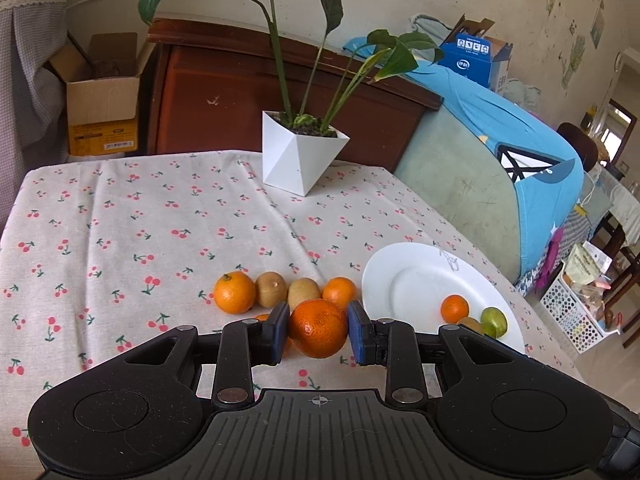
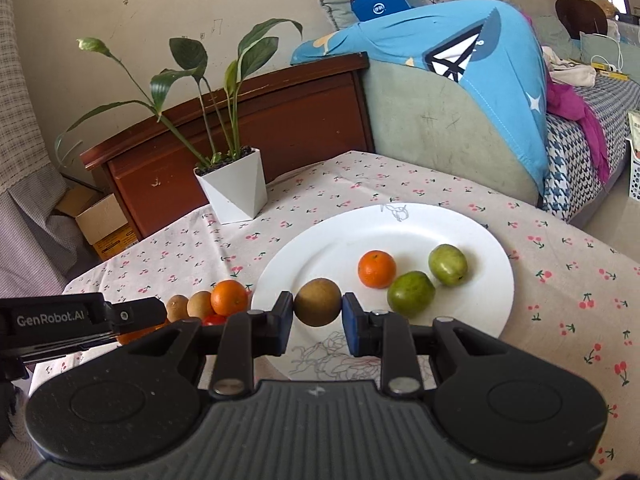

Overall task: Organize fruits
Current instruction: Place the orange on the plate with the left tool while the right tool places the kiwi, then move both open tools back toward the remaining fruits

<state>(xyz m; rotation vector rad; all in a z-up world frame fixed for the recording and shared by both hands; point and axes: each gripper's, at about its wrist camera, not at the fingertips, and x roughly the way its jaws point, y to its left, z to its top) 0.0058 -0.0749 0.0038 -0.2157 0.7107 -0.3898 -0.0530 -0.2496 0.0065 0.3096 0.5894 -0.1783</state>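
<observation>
My left gripper (image 1: 319, 334) is shut on a large orange (image 1: 318, 333), held just above the cherry-print tablecloth, left of the white plate (image 1: 412, 272). Behind it lie two oranges (image 1: 234, 292) and two brown kiwis (image 1: 271, 289) in a row. My right gripper (image 2: 317, 316) is shut on a brown kiwi (image 2: 318, 301), held over the near left part of the white plate (image 2: 472, 232). On the plate lie a small orange (image 2: 377, 269) and two green fruits (image 2: 411, 294). The left gripper's body (image 2: 80, 320) shows at the left edge of the right wrist view.
A white faceted pot with a green plant (image 1: 300, 156) stands at the table's far side. A wooden cabinet (image 1: 240, 92), a cardboard box (image 1: 102, 96) and a sofa with a blue cloth (image 1: 500, 152) lie beyond the table.
</observation>
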